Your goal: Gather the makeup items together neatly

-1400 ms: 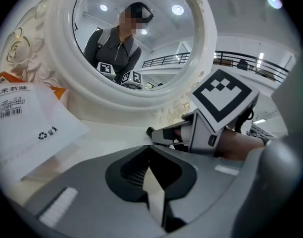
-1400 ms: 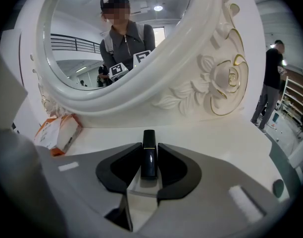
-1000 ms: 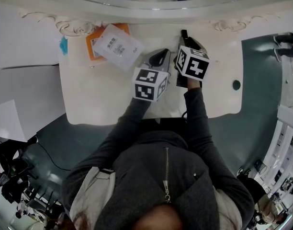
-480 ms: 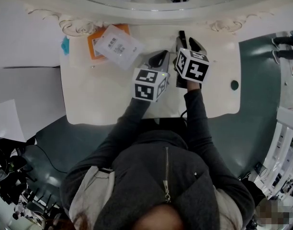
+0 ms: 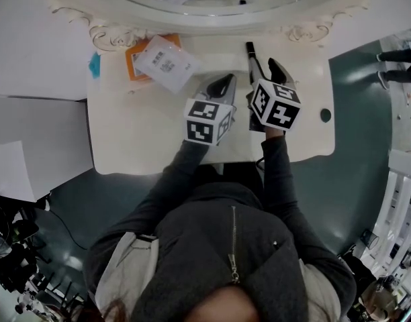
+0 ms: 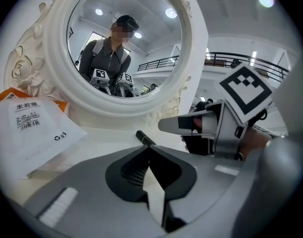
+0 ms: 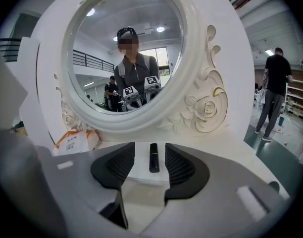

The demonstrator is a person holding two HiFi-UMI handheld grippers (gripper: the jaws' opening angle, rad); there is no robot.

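Observation:
A slim black makeup tube point(image 5: 250, 54) lies on the white table point(image 5: 138, 133) just in front of the mirror base. In the right gripper view the tube point(image 7: 154, 157) shows through the gap, beyond the tips and untouched. My right gripper point(image 5: 266, 72) point(image 7: 150, 148) is open; its jaws have just been opening and nothing is between them. A white packet point(image 5: 166, 64) point(image 6: 35, 128) rests on an orange packet point(image 5: 133, 60) point(image 6: 10, 94) at the back left. My left gripper point(image 5: 223, 82) point(image 6: 147, 148) hovers between packets and tube, shut and empty.
An ornate white oval mirror point(image 5: 212, 15) point(image 7: 126, 58) stands along the table's back edge and reflects me. A round hole point(image 5: 326, 115) sits near the table's right edge. A small blue thing point(image 5: 93, 64) lies at the far left. A person point(image 7: 275, 93) stands off to the right.
My right gripper's jaws have spread and it has lifted and drawn back from the black tube, which stays lying by the mirror base. The left gripper has shifted only slightly.

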